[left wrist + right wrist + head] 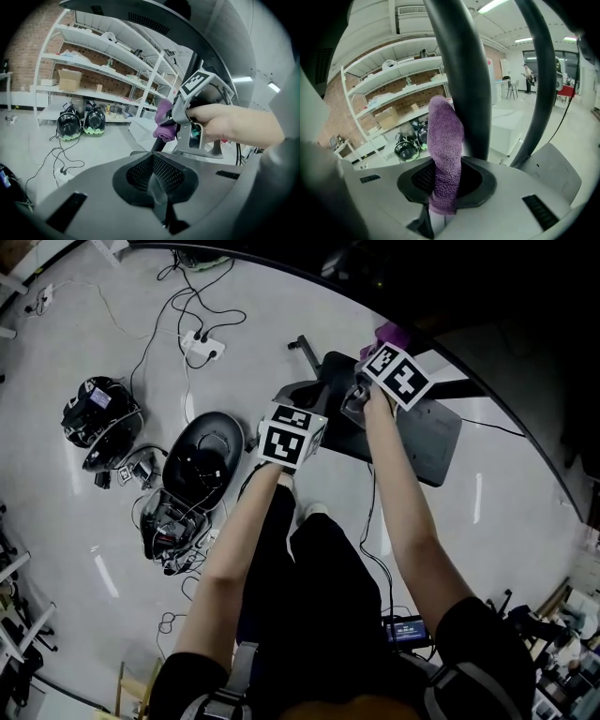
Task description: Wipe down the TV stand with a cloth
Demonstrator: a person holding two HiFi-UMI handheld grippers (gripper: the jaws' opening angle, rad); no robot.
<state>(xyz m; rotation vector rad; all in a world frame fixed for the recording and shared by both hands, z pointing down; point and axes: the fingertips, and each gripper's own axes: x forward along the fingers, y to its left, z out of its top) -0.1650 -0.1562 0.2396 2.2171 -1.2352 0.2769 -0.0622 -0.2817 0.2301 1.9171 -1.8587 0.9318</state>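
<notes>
The TV stand has a dark base [427, 442] on the pale floor and a thick black upright pole [464, 79]. My right gripper [436, 220] is shut on a purple cloth [445, 154], which stands up from the jaws and lies against the pole. In the left gripper view that cloth [164, 124] shows bunched at the pole [190, 70], with a hand on the right gripper [176, 123] behind it. My left gripper [154, 180] is shut with nothing in it, just left of and below the right one. In the head view both marker cubes [291, 435] hide the jaws.
A power strip [202, 346] with trailing cables, round black helmets [98, 423] and an open black case [202, 456] lie on the floor to the left. White shelving [93, 61] lines the brick wall. A thinner black bar [539, 79] rises right of the pole.
</notes>
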